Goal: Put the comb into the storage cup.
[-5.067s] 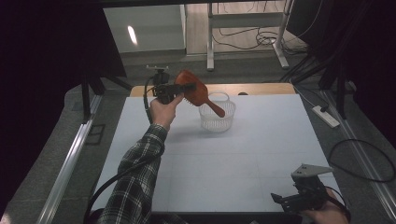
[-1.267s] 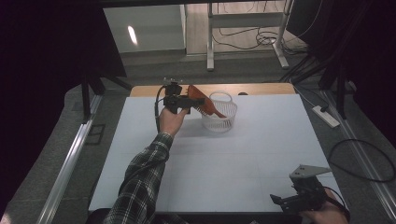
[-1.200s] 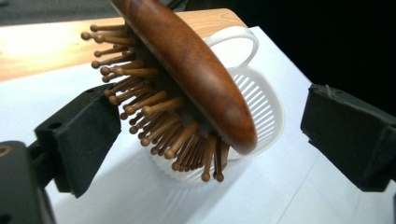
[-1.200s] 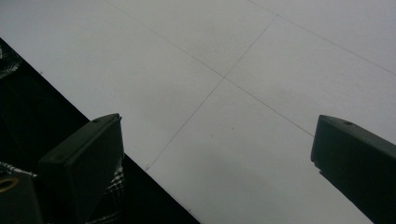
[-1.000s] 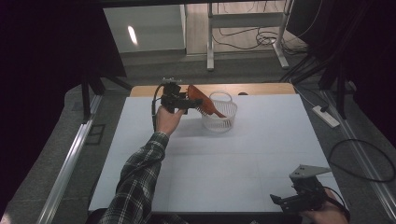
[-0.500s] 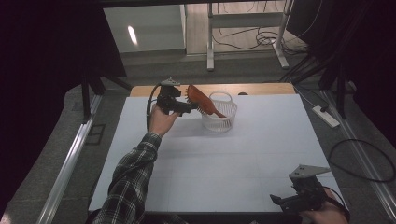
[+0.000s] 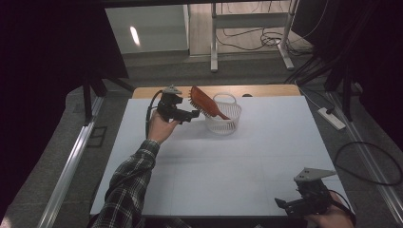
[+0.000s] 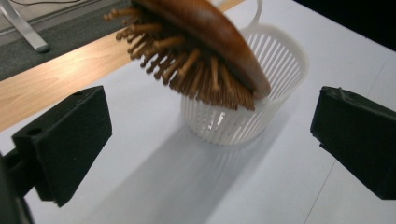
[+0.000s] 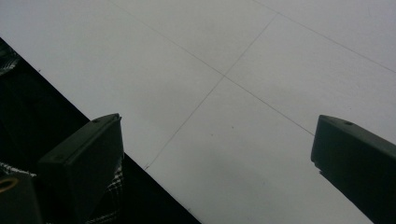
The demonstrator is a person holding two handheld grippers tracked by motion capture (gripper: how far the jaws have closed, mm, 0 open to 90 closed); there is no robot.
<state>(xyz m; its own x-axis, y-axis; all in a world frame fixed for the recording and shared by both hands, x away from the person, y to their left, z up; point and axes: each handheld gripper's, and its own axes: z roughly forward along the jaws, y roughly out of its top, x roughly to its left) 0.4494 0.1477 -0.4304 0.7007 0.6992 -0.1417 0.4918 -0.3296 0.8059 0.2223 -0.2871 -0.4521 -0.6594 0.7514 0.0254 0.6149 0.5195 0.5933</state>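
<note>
White board covers the table (image 7: 228,161), faint grid lines crossing it, a wooden strip along its far edge. Held up at the far left, the left gripper (image 7: 192,115) has its jaws spread wide with nothing between them. Just past them a wooden hairbrush (image 7: 205,103) leans handle-down in a white slatted basket (image 7: 223,118), bristles facing the gripper. Well apart, at the near right corner, the right gripper (image 7: 285,204) likewise gapes empty above bare board. No readable writing anywhere.
</note>
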